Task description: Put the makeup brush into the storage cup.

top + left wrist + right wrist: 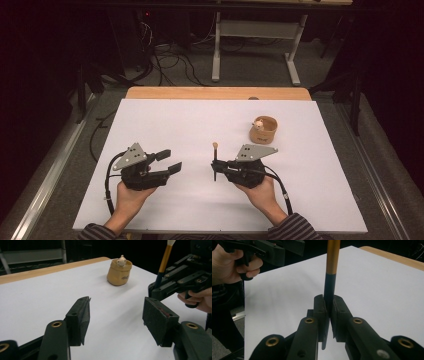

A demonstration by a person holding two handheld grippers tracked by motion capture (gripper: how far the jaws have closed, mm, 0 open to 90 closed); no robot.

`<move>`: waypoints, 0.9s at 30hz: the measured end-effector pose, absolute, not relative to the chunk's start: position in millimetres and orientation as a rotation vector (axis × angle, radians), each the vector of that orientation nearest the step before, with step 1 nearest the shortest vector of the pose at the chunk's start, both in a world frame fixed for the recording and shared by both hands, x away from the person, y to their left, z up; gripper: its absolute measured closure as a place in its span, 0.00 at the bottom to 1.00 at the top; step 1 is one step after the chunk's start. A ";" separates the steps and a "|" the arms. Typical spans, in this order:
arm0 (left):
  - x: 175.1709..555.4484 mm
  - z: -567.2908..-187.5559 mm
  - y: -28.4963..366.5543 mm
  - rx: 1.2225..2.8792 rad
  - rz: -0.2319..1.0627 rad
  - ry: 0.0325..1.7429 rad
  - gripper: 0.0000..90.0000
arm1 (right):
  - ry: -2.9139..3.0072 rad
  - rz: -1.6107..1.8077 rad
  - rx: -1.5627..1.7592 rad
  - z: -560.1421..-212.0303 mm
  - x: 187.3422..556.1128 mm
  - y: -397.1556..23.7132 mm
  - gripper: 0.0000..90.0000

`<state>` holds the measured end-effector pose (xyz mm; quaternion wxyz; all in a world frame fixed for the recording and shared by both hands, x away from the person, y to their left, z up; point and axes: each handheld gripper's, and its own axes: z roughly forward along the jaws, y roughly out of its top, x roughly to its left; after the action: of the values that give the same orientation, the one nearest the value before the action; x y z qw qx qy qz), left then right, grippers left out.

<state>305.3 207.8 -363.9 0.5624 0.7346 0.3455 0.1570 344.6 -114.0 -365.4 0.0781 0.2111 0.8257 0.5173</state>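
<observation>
Right gripper [216, 165] has its fingers clamped on the brush [215, 161], held upright above the counter [165, 125]. Left gripper [171, 161] sits apart, fingers wide with nothing between them. Likely mid-carry: next move looks like swinging the brush over the pot [263, 128] and lowering it in straight.

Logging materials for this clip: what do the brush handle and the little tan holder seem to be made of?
Brush handle: probably lacquered wood or plastic; smooth, glossy gold upper part above a black lower section clamped in the right tool. Tan holder: matte and sack-shaped with a rolled rim, likely ceramic or moulded resin, though it could be stiff fabric; a small pale figure sits inside.
</observation>
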 end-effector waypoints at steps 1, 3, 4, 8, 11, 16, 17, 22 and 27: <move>304.5 -364.9 211.2 1.730 0.373 0.821 0.44 | 2.469 1.553 0.634 -365.4 345.0 -115.6 0.95; 302.7 -367.4 217.3 1.724 0.383 0.835 0.44 | 2.468 1.552 0.638 -365.1 344.8 -116.5 0.95; 301.9 -369.2 221.1 1.724 0.390 0.845 0.44 | 2.464 1.551 0.636 -364.6 345.0 -118.3 0.95; 299.5 -373.3 229.7 1.720 0.415 0.869 0.43 | 2.460 1.548 0.642 -364.6 345.8 -120.7 0.95; 298.8 -375.2 234.6 1.705 0.430 0.891 0.43 | 2.461 1.545 0.651 -364.8 346.1 -123.5 0.95; 298.7 -380.4 237.6 1.701 0.445 0.911 0.42 | 2.445 1.538 0.655 -362.3 344.9 -132.1 0.95; 298.9 -381.6 238.1 1.708 0.450 0.914 0.42 | 2.442 1.531 0.662 -361.9 344.9 -134.6 0.95; 301.6 -388.1 239.3 1.718 0.455 0.932 0.42 | 2.407 1.517 0.715 -357.1 344.8 -152.5 0.95; 304.1 -392.8 237.8 1.730 0.460 0.945 0.41 | 2.372 1.516 0.738 -351.8 345.2 -168.9 0.95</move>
<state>304.1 237.8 -392.8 0.5302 0.7246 0.3959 0.1927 345.2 -168.9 -351.8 0.1154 0.2518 0.8095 0.5176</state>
